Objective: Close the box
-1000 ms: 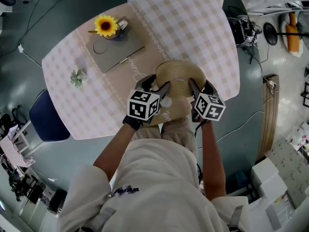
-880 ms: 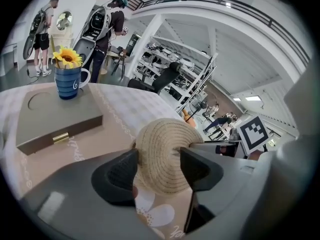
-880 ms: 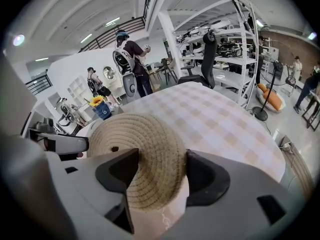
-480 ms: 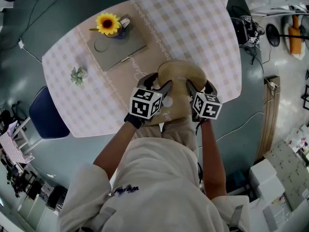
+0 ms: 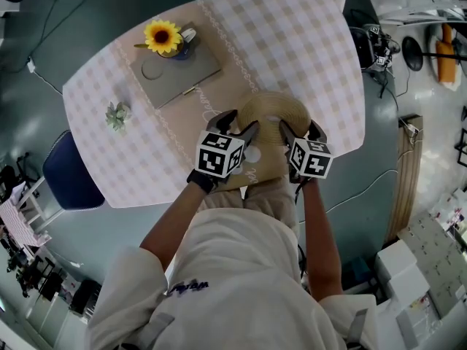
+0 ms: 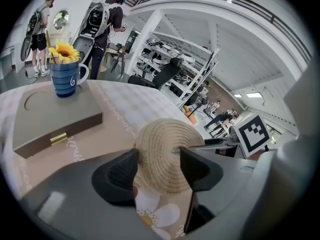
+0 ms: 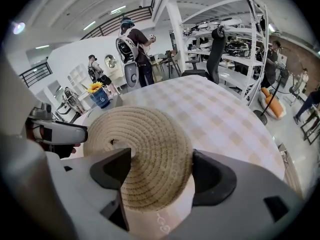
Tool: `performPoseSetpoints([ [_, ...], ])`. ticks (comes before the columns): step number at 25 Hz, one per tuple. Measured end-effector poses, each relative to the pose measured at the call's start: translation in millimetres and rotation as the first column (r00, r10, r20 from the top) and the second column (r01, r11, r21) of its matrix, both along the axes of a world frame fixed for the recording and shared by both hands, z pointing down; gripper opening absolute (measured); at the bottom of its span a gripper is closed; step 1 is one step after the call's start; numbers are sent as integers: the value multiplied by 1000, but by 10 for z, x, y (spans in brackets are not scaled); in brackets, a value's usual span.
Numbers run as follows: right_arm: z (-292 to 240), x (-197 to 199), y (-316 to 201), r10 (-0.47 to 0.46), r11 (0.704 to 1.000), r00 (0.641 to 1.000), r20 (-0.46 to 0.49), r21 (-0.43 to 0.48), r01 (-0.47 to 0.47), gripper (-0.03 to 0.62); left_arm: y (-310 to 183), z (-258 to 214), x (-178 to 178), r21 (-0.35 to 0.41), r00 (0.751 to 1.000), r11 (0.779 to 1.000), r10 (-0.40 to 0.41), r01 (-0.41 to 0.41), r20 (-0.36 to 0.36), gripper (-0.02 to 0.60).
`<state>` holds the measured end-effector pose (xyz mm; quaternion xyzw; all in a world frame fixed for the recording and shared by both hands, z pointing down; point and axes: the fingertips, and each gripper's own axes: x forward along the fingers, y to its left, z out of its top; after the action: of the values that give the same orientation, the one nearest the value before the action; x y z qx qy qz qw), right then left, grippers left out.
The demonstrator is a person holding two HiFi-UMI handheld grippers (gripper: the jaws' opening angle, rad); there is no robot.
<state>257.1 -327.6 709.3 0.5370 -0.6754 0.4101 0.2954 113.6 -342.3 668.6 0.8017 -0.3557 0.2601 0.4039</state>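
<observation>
now left gripper (image 6: 159, 165) and right gripper (image 7: 161, 170) flank one woven box (image 5: 273, 109), fingers (image 6: 121, 175) apart, right's just opened.

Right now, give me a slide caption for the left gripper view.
Left tool, jaws apart, frames the round woven box; grey case and sunflower mug sit beyond.

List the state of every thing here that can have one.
woven box, lid on, looks closed
left claw, open, box rim between its jaws
right claw, open, jaws have just been opening, box rim between them
blue mug, upright, holding a sunflower
grey case, shut, blue mug on top
</observation>
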Motion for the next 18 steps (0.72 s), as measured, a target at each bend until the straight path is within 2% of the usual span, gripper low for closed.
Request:
performPoseSetpoints([
  [10,50,-16,-45,6,1000,1000,-17,-22,-6,403,-21,69,10,-7,1000,1000,-6,6,21,268],
  [13,66,-27,-77,13,1000,1000,-27,-17,-14,405,-76,54,-18,37,999,999,-27,25,32,248],
  [18,72,-47,-67,-1,1000,1000,-19,-18,0,405,-89,73,-37,76,996,997,-10,3,85,249],
])
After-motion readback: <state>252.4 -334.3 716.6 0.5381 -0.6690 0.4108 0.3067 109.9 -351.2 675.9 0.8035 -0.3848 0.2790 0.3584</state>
